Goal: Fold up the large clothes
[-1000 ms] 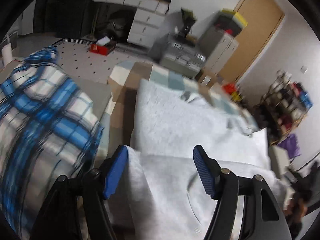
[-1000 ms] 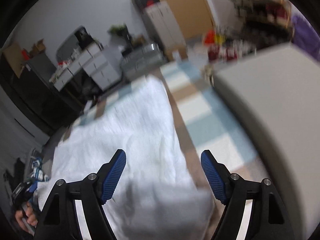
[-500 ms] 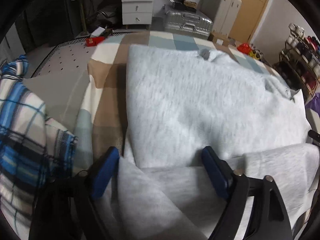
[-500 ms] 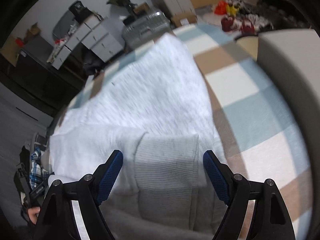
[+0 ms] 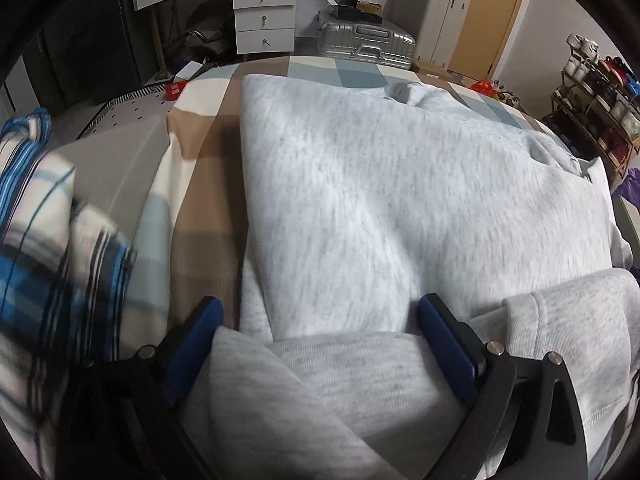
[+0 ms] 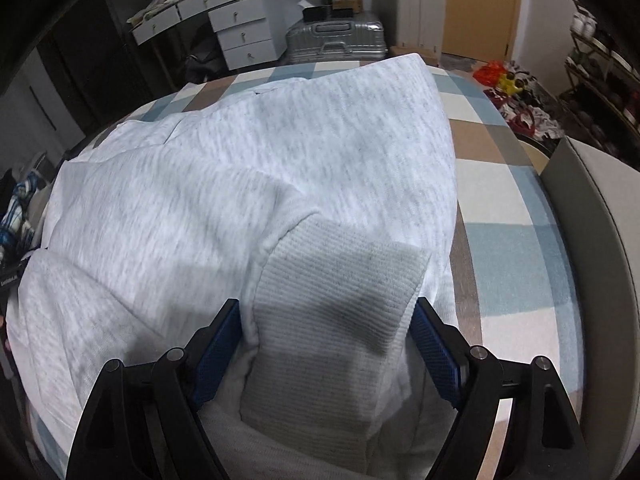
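Observation:
A large light grey sweatshirt (image 5: 400, 200) lies spread on the checked bed cover (image 5: 200, 184); it also shows in the right wrist view (image 6: 280, 160). My left gripper (image 5: 320, 320) is open, its blue pads either side of a grey sleeve (image 5: 320, 380) folded across the near edge. My right gripper (image 6: 326, 324) is open, its pads either side of the ribbed cuff (image 6: 336, 280) lying on the sweatshirt's body.
A blue plaid garment (image 5: 48, 240) lies bunched at the left of the bed. A grey headboard or cushion (image 6: 592, 216) stands at the right. Beyond the bed are a silver suitcase (image 5: 364, 40), white drawers (image 5: 264, 16) and a shoe rack (image 5: 600, 92).
Both grippers have come down low over the near edge of the sweatshirt. The sleeve and its cuff now lie between the open pads. The plaid garment has slid to the left of the view.

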The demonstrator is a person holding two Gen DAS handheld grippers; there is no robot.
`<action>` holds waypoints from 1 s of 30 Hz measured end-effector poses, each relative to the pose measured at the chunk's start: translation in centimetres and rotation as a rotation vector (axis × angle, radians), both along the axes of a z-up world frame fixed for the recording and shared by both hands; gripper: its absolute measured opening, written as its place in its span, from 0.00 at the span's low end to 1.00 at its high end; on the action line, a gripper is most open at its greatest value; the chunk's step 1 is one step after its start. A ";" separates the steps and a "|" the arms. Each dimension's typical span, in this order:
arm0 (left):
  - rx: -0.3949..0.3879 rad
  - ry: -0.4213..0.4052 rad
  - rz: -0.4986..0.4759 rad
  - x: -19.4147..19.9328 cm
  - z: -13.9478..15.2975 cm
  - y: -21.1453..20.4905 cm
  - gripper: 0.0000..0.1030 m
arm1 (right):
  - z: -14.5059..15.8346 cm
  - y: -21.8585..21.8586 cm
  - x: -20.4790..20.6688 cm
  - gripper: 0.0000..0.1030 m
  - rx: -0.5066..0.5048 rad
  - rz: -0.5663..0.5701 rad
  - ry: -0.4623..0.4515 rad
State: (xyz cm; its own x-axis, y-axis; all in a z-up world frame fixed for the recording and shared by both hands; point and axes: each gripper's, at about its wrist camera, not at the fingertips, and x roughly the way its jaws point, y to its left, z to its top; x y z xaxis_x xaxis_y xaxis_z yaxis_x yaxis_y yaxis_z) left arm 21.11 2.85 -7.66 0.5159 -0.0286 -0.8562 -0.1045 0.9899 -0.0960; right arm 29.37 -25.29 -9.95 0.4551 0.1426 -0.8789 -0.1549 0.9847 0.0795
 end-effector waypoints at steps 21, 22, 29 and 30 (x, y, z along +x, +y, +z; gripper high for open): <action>-0.202 -0.274 0.109 -16.9 5.6 1.7 0.93 | 6.7 -8.5 -15.8 0.82 0.274 -0.171 -0.219; -0.204 -0.272 0.117 -17.9 5.5 1.8 0.93 | 6.8 -9.5 -17.5 0.82 0.305 -0.205 -0.231; -0.236 -0.224 0.140 -20.5 3.5 1.6 0.93 | 4.7 -13.4 -24.0 0.83 0.460 -0.385 -0.176; -0.261 -0.202 0.142 -20.3 3.0 1.7 0.93 | 4.0 -13.3 -24.3 0.83 0.484 -0.389 -0.158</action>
State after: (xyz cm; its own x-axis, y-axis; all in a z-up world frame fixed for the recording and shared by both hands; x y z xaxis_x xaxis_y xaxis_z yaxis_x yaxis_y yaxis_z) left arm 0.84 4.59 -4.68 0.6887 -0.1484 -0.7097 -0.1927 0.9062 -0.3765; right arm 5.11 -38.61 -5.97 0.6726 0.3044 -0.6744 0.1604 0.8298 0.5345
